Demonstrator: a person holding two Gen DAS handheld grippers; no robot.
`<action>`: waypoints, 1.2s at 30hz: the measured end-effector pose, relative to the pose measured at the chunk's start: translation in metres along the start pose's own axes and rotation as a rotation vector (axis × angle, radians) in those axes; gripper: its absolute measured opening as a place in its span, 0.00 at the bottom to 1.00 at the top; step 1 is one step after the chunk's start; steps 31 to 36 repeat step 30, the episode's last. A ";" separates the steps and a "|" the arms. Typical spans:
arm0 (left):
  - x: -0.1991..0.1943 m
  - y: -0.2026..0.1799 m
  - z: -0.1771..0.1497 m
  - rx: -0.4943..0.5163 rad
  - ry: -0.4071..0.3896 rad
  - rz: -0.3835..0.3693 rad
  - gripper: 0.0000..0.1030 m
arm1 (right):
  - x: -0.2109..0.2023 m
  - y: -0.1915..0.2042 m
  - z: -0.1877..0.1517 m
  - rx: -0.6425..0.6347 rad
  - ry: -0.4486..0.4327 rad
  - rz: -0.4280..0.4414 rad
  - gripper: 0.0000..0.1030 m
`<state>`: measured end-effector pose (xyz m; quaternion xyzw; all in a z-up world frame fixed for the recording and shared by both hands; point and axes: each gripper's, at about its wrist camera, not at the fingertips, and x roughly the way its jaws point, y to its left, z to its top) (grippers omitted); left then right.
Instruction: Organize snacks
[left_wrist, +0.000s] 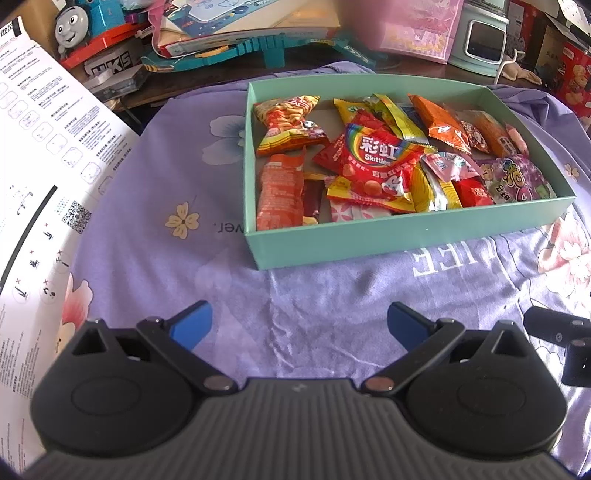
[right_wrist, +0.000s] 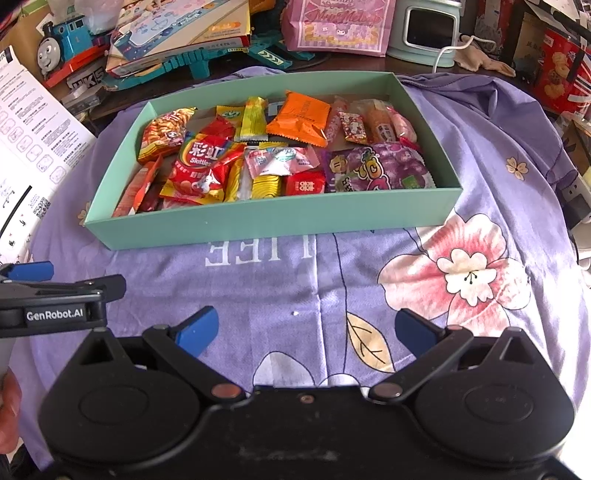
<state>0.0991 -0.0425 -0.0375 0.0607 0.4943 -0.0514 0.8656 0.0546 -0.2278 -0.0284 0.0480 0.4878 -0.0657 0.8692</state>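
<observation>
Left wrist view: you are holding your left tongs (left_wrist: 299, 325) spread and empty; right tongs (right_wrist: 304, 330) likewise. Snacks (left_wrist: 376, 162) are lying in the green box (left_wrist: 388, 236) ahead of both, on the purple cloth (left_wrist: 229, 288).

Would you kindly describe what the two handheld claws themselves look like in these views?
Both match: the left claw and right claw have black bodies with ribbed centres, two round housings, black linkage arms on metal pivots, and blue fingertip pads. White "GenRobot.AI" lettering marks the left claw's side, seen from the right wrist. No cables or sleeves show.
</observation>
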 end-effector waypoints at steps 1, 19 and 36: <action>0.000 0.000 0.000 -0.001 0.000 -0.001 1.00 | 0.000 0.000 -0.001 0.002 0.001 0.000 1.00; 0.001 0.006 -0.004 -0.029 -0.011 0.005 1.00 | 0.003 0.000 -0.005 0.017 0.015 -0.004 1.00; -0.006 0.002 -0.004 -0.007 -0.029 -0.005 1.00 | -0.002 0.003 -0.004 0.005 0.003 -0.019 1.00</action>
